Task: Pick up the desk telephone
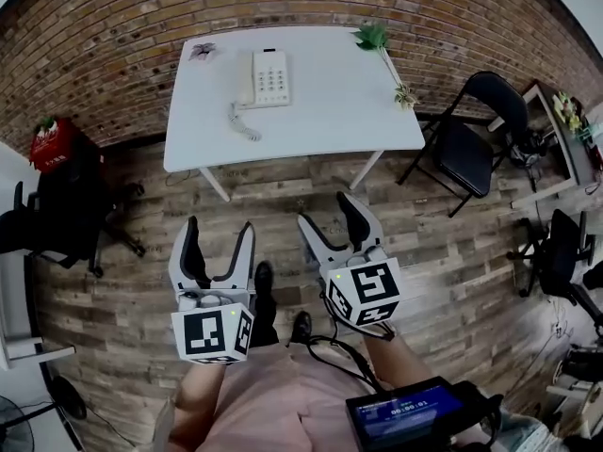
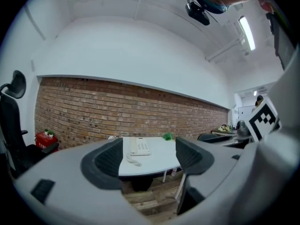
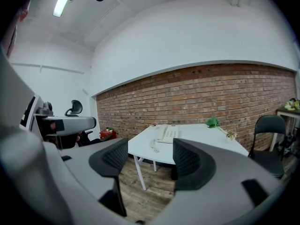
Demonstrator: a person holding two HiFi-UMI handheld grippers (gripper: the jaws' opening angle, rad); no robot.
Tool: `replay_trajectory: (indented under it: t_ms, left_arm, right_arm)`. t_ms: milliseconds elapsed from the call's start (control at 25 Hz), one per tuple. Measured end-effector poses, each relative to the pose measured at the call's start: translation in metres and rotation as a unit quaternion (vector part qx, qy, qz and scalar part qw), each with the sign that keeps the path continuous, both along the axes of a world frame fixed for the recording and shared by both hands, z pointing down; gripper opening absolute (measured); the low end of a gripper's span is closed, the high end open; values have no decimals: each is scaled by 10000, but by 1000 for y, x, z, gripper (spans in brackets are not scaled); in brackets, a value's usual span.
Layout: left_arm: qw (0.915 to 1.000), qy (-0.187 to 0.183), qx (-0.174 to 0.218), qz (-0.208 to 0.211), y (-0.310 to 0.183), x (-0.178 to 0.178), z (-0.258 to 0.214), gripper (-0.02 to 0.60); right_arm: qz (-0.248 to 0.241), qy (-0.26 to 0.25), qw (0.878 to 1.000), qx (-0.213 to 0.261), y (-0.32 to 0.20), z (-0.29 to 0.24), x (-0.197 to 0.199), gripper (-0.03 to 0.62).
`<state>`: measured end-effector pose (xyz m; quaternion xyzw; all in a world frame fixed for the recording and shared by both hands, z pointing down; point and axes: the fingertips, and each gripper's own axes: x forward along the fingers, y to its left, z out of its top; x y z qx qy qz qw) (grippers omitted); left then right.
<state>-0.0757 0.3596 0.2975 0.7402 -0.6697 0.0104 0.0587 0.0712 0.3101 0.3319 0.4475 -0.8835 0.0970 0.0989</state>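
A white desk telephone [image 1: 267,78] with a coiled cord lies on the far left part of a white table [image 1: 311,121]. It also shows in the left gripper view as the telephone [image 2: 139,146] and in the right gripper view as the telephone [image 3: 166,133], far ahead between the jaws. My left gripper [image 1: 220,239] and right gripper [image 1: 328,222] hang over the wooden floor, well short of the table. Both stand open with nothing between their jaws.
A green sprig [image 1: 374,37] and a small plant [image 1: 405,95] lie at the table's right edge, a small object [image 1: 203,52] at its far left corner. A black folding chair [image 1: 468,144] stands right of the table; black office chairs [image 1: 66,205] and a red bag [image 1: 49,144] stand left.
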Motion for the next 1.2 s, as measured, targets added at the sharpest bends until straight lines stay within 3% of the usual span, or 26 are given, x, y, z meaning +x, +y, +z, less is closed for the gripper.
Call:
replay_trajectory:
  t_ms: [360, 800, 1200]
  left_arm:
    - [9994, -44, -17, 331, -104, -37, 9, 347]
    - [9977, 38, 261, 620, -195, -68, -12, 348]
    - [9959, 59, -94, 894, -244, -70, 16, 348]
  right_arm:
    - [63, 25, 10000, -42, -93, 6, -48, 302]
    - [455, 124, 9987, 170, -172, -15, -66, 301]
    - [689, 187, 9974, -6, -220, 2, -64, 301]
